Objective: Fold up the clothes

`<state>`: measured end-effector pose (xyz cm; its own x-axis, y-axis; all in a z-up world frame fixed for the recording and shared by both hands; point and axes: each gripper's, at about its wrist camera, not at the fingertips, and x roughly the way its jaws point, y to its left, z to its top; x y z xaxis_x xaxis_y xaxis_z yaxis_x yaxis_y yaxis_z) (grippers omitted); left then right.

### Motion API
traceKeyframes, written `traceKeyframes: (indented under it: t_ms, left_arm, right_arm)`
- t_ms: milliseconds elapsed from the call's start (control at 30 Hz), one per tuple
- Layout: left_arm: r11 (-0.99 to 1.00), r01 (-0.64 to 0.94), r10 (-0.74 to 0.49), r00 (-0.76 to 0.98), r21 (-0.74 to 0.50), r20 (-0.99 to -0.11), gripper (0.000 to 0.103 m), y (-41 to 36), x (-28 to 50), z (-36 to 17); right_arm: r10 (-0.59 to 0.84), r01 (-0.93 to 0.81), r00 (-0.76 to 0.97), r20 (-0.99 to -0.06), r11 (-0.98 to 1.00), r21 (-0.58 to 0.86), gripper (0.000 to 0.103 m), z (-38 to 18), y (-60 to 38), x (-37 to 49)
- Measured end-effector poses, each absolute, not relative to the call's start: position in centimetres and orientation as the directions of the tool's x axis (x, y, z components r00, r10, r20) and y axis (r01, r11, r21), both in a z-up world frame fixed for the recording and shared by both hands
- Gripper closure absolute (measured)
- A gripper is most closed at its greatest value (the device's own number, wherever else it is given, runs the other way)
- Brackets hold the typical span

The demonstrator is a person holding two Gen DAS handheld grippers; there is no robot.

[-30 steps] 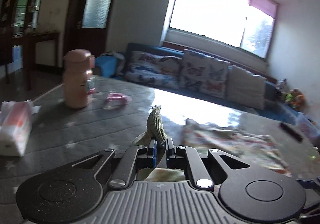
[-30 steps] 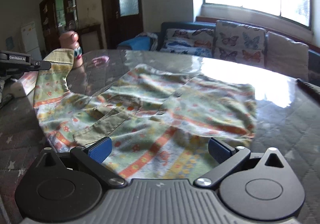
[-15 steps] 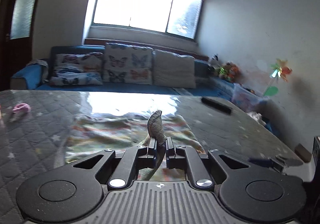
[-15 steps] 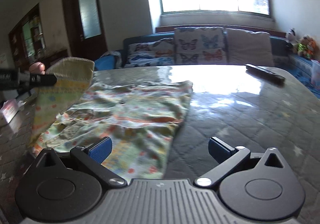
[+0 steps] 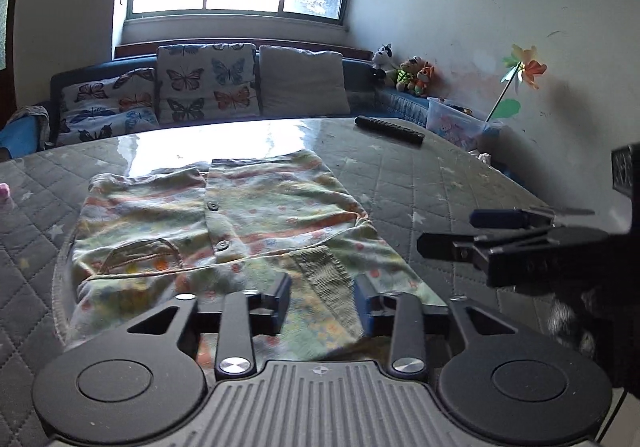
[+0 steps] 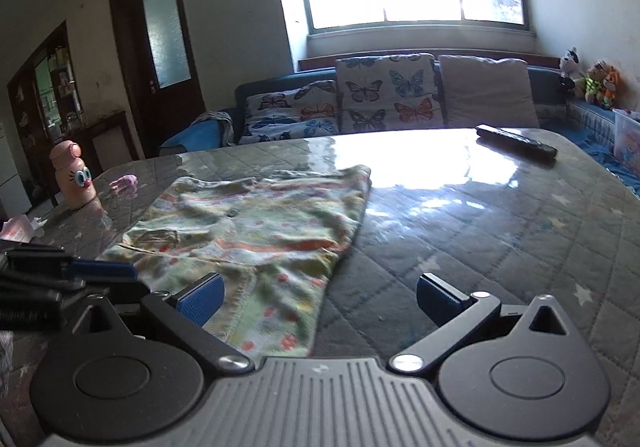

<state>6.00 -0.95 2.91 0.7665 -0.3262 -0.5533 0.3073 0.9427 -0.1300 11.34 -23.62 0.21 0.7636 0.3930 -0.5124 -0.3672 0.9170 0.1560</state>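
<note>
Progress looked partway: one side of the shirt (image 5: pixel 224 223) was already folded over the body, w/ a ribbed cuff (image 5: pixel 324 271) lying across the front panel near us, and the rest of the folding, prob. the other side and the final halving, was in our judgement not yet done. Shirt lay flat on the table (image 5: pixel 432 187), roughly mid-surface, nearer the left edge in the right wrist view. Our left claw (image 5: pixel 322 301) had just been opening; its jaws stood about half apart w/ the cuff under the gap between them, pads not pressing on cloth, so it held nothing. Our right claw (image 6: pixel 320 297) stood wide open and empty, its left finger above the shirt hem, its right finger over bare table. Fabric looked thin, soft cotton, pale green w/ orange stripes and small red dots, two round buttons (image 5: pixel 223 245) down the placket and a patch pocket (image 5: pixel 144 255) w/ a curved edge. It was wrinkly, not crisp, so folds would prob. slump. Table cover was grey, quilted in diamonds w/ little stars, under a glossy clear sheet that threw back window glare. Long dark remote (image 5: pixel 390 129) sat at the far side, well apart from the shirt; pink bottle (image 6: pixel 74 177) w/ cartoon eyes stood off to the left.
</note>
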Motion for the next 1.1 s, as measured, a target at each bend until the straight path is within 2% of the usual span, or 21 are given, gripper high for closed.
traceKeyframes:
  t_ms: [100, 267, 500, 567, 733, 933, 1100]
  left_arm:
    - [0.953, 0.276, -0.298, 0.788, -0.124, -0.539, 0.057, 1.0, 5.4, 3.2]
    - [0.982, 0.147, -0.189, 0.806, -0.119, -0.562, 0.059, 5.8, 5.4, 2.5]
    - [0.995, 0.004, -0.063, 0.782, -0.096, -0.620, 0.076, 10.8, 5.3, 0.0]
    - [0.996, -0.020, -0.038, 0.773, -0.084, -0.634, 0.077, 11.5, 5.3, -0.6]
    - [0.998, -0.029, -0.007, 0.780, -0.048, -0.626, 0.077, 11.7, 5.7, -0.3]
    - [0.998, 0.037, -0.054, 0.805, -0.041, -0.591, 0.077, 10.3, 8.2, 1.4]
    - [0.997, 0.081, -0.061, 0.781, 0.005, -0.621, 0.076, 8.9, 11.3, 0.0]
  right_arm:
    - [0.416, -0.395, 0.754, -0.509, 0.905, 0.154, 0.000, 0.6, -22.3, 11.6]
    - [0.493, -0.495, 0.701, -0.516, 0.856, 0.146, 0.000, 0.7, -18.5, 11.9]
    - [0.570, -0.596, 0.581, -0.581, 0.784, 0.174, 0.000, -1.0, -13.8, 13.2]
    - [0.575, -0.598, 0.552, -0.604, 0.778, 0.195, 0.000, -1.8, -13.1, 13.8]
    - [0.569, -0.598, 0.533, -0.627, 0.777, 0.196, 0.000, -2.5, -12.7, 14.3]
    - [0.585, -0.621, 0.532, -0.612, 0.761, 0.187, 0.000, -1.7, -12.5, 14.5]
    - [0.573, -0.612, 0.507, -0.643, 0.765, 0.199, 0.000, -2.7, -11.9, 15.9]
